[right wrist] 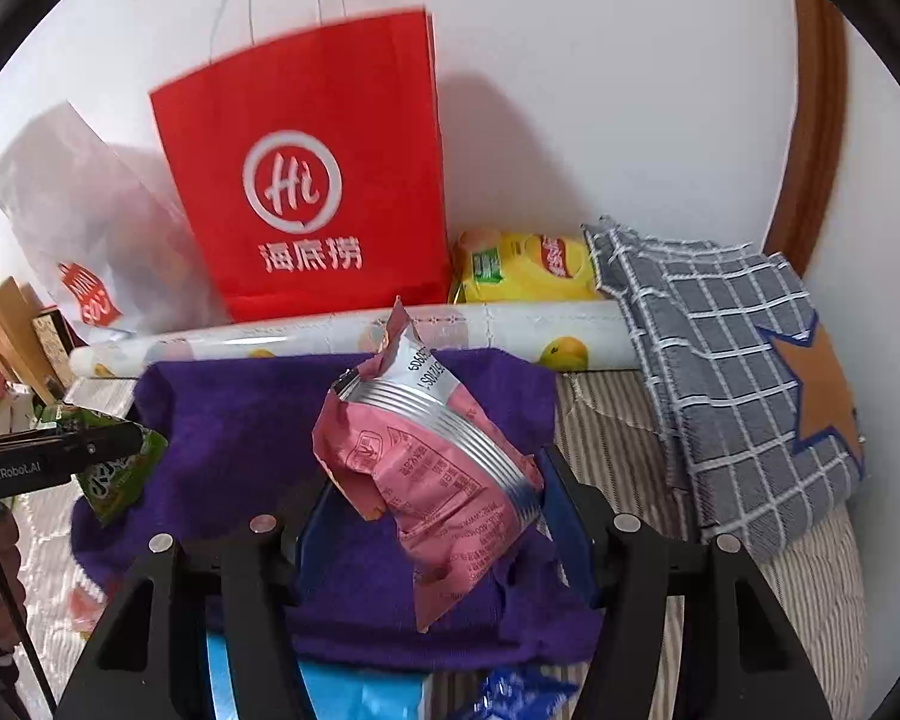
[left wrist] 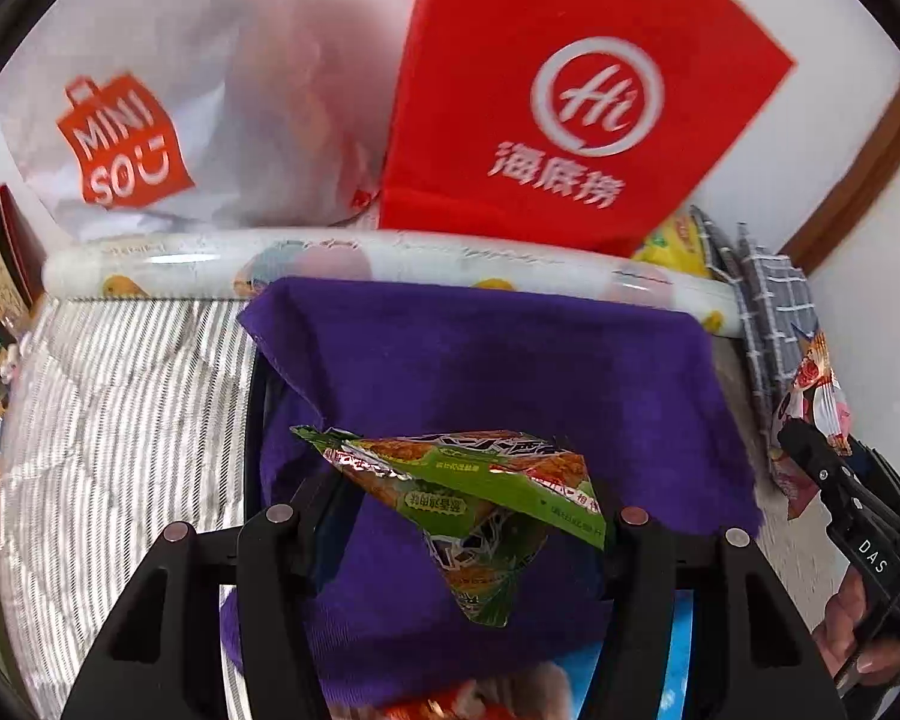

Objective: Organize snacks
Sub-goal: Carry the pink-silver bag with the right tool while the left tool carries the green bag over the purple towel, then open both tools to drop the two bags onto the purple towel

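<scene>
Both grippers loaded, mid-carry, over a purple towel (left wrist: 480,360) spread on a striped bedcover (left wrist: 120,420).

Left gripper (left wrist: 468,516) — jaws clamped on a green snack packet (left wrist: 480,480), held clear above the towel. Right gripper (right wrist: 426,516) — jaws closed on a pink snack pouch (right wrist: 432,468), crumpled, silver seam up, also clear of the cloth.

Behind the towel: a rolled printed sheet (right wrist: 510,324), then a red paper bag (right wrist: 306,180) and a white Miniso bag (left wrist: 150,120) against the wall. A yellow lemon-tea carton pack (right wrist: 522,264) sits beside the red bag, a checked grey cloth (right wrist: 720,360) to the right.

Progress, as judged: two snacks picked, neither placed. A blue wrapper (right wrist: 522,696) lies below the right gripper, apparently unsorted. Destination not evident — possibly one of the bags. Early to middle of the job.
</scene>
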A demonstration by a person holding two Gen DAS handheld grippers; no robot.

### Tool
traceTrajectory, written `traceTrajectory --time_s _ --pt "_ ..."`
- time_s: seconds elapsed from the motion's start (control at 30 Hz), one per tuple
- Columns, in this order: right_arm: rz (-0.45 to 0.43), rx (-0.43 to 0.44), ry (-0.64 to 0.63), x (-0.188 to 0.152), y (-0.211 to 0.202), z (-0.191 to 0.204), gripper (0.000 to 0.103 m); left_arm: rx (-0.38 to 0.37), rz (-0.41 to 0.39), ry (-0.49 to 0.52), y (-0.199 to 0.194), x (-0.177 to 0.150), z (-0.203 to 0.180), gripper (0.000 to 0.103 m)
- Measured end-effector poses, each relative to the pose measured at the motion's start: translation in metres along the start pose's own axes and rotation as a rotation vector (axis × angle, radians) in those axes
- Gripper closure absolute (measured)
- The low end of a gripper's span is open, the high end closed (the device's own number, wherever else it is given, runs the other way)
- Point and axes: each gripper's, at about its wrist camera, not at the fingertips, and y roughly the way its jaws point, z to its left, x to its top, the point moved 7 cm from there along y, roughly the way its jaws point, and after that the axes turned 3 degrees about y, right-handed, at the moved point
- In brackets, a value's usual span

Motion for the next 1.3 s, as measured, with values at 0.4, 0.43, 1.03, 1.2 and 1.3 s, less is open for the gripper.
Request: traceTrajectory --time_s 0.4,0.43,1.03,1.2,1.3 --pt "0.108 -0.013 -0.038 -0.005 0.058 0.005 0.043 0.058 0.067 -0.033 0.050 -0.004 0.035 0.044" --pt "0.112 -0.012 -0.045 -0.005 0.058 0.006 0.043 0.062 0.069 -0.032 0.051 -0.004 0.037 0.044" --pt "0.157 -0.039 -0.056 -0.010 0.040 0.009 0.028 0.057 0.098 -0.027 0.038 -0.014 0.028 0.021" --pt "0.110 -0.044 -0.053 -0.009 0.004 0.012 0.023 0.069 0.061 -0.032 0.004 -0.015 0.025 0.017" --pt "0.077 -0.072 -0.071 -0.012 -0.023 0.015 0.023 0.086 0.050 -0.049 -0.019 -0.021 0.025 0.017"
